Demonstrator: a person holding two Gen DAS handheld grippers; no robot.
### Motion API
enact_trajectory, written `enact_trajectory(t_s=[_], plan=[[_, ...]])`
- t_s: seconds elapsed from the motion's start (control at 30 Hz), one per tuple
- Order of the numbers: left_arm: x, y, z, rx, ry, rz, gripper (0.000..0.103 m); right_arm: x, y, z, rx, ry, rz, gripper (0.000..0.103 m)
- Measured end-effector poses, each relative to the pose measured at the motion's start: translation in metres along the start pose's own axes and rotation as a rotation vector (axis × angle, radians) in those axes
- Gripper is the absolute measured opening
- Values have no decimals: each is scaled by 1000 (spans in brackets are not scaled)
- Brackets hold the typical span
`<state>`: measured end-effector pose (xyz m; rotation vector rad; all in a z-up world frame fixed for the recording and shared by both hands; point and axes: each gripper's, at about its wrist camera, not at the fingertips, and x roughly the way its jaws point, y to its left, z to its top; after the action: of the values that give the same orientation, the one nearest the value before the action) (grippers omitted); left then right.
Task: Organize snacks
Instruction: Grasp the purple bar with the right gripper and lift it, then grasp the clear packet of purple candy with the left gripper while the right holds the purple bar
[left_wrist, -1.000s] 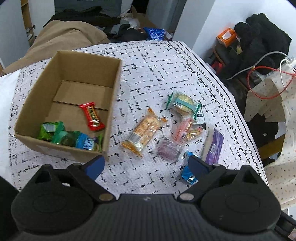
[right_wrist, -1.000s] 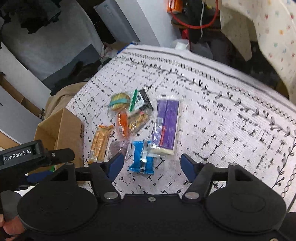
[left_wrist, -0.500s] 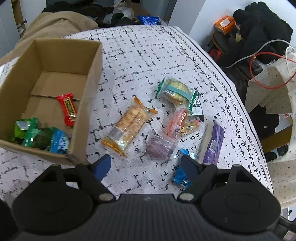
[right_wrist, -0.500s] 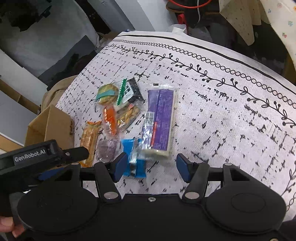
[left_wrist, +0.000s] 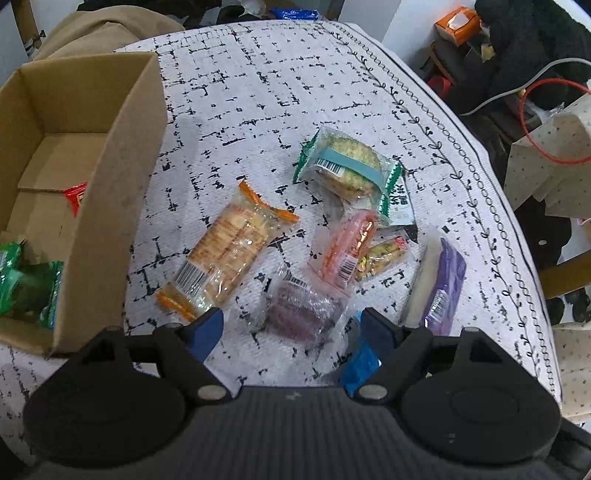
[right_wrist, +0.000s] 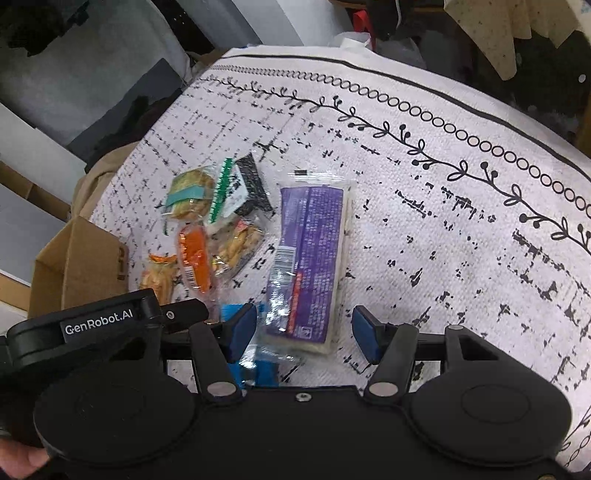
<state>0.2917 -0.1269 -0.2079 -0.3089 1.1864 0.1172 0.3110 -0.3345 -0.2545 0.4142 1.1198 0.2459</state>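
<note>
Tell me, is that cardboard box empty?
No. The open cardboard box holds green packets and a red-wrapped snack.

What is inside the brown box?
Inside the cardboard box you can see green snack packets and the tip of a red wrapper. The near wall hides whatever else lies behind it.

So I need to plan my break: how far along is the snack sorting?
Early. A few snacks lie in the cardboard box. Nothing is held: both sets of jaws are open, just narrowed, above the purple cake and purple bar. About eight packets wait on the tablecloth.
</note>
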Motion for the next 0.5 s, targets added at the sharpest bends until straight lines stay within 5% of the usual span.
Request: enact_trajectory(t_s=[0.27, 0.4, 0.5], plan=[[23, -4, 3, 5, 42, 12, 75, 12, -1, 7, -15, 13, -7, 54], [28, -7, 3, 11, 45, 17, 73, 15, 1, 10, -42, 26, -18, 41], [29, -7, 4, 9, 42, 25, 61, 14, 4, 10, -52, 32, -26, 37]])
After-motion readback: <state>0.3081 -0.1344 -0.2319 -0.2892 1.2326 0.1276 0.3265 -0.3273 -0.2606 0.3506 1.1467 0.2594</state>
